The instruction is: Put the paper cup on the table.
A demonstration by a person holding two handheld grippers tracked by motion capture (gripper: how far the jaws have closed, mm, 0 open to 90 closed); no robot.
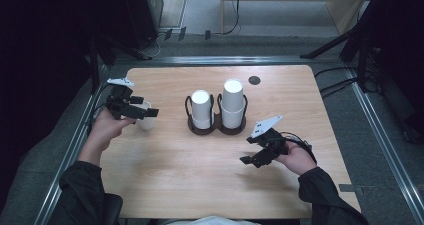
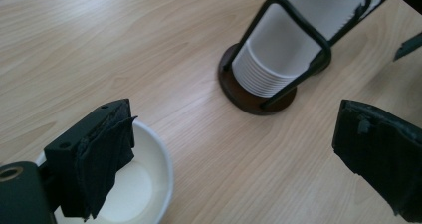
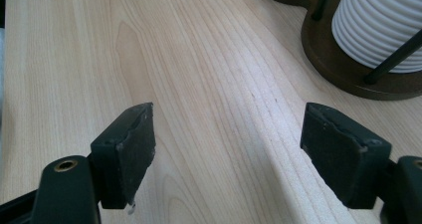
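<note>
Spread wide, left gripper [image 2: 234, 154], one padded finger [image 2: 107, 157] dipping inside round white cup [image 2: 149, 184]. Gaped empty, right gripper [image 3: 229, 154], over wood-grain desk [image 3: 209, 59].

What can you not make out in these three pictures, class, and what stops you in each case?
- Loose cup, high view: the left gripper covers most of it; in the left gripper view a jaw and the bottom edge cut it off.
- Cup stacks, high view: too small to count the cups.
- Holder, right gripper view: cut off by the top and right edges.
- Dark disc, high view: too small to identify.
</note>
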